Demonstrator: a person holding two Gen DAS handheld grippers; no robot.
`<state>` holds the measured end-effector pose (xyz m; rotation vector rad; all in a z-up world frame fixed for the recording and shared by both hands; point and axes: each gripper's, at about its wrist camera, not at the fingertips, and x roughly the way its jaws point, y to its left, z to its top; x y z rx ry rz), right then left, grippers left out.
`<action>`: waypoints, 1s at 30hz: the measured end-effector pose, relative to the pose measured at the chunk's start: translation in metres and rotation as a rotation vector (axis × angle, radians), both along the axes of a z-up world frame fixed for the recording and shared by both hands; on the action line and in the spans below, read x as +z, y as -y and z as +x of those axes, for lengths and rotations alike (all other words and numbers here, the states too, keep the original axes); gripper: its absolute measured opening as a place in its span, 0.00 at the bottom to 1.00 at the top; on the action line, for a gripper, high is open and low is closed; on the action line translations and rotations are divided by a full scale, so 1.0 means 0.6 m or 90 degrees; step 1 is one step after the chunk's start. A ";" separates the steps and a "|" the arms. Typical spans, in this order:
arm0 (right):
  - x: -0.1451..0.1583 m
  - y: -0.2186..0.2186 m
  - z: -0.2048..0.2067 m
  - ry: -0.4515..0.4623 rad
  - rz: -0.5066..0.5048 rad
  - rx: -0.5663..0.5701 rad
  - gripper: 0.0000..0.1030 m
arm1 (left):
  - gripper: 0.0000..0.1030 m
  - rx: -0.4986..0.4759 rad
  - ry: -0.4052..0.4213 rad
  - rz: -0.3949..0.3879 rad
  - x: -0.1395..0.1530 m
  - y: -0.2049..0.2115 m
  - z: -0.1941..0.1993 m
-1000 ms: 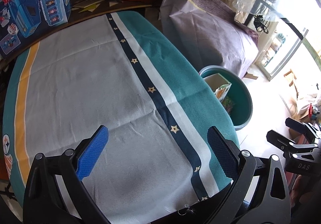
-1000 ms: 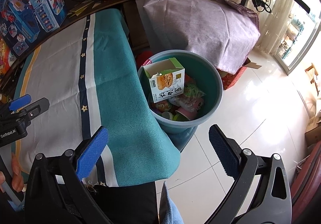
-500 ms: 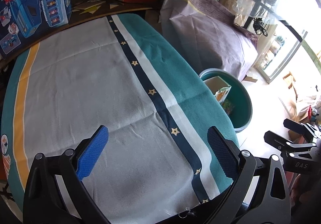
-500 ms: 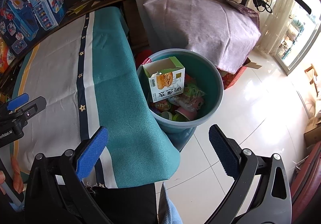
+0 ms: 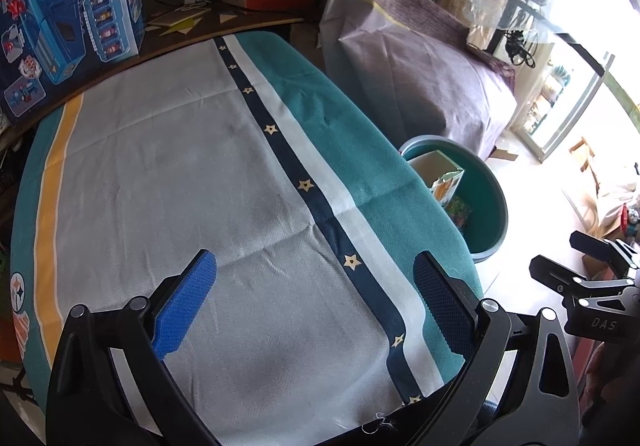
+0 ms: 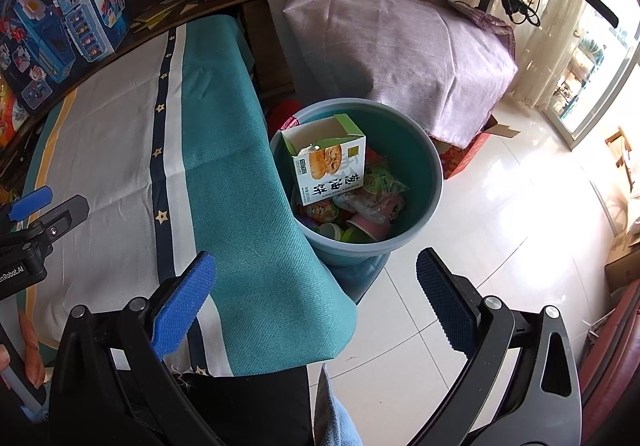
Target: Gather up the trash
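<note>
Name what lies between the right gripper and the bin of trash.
In the right wrist view, only the teal tablecloth edge and bare white floor tiles lie between the open right gripper and the bin.

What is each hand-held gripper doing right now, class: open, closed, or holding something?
Left hand-held gripper: open, holding nothing, over the tablecloth.
Right hand-held gripper: open, holding nothing, near the bin.

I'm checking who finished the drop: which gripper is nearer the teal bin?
Right. The right gripper hangs open just beside the teal bin, above the floor at the table's edge. The left gripper is open over the tablecloth, farther away.
</note>
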<state>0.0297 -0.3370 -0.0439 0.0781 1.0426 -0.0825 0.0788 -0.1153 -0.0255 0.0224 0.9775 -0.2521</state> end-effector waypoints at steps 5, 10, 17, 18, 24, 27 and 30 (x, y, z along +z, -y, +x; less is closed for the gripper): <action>0.001 0.001 0.000 0.001 -0.006 -0.002 0.93 | 0.96 0.000 0.003 0.003 0.001 0.001 -0.001; -0.003 0.002 0.001 -0.003 -0.008 -0.004 0.93 | 0.96 0.000 0.004 0.010 0.002 0.003 0.000; 0.000 0.003 0.002 0.001 -0.013 -0.006 0.93 | 0.96 0.000 0.004 0.015 0.003 0.005 0.002; 0.000 0.003 0.002 0.001 -0.014 -0.006 0.93 | 0.96 -0.001 0.005 0.017 0.003 0.005 0.002; 0.002 0.006 0.004 0.004 -0.017 -0.009 0.93 | 0.96 0.000 0.012 0.028 0.006 0.007 0.004; 0.006 0.009 0.004 0.008 -0.017 -0.012 0.93 | 0.96 0.002 0.012 0.030 0.006 0.006 0.005; 0.009 0.015 0.003 0.012 -0.018 -0.019 0.93 | 0.96 0.000 0.013 0.029 0.007 0.005 0.006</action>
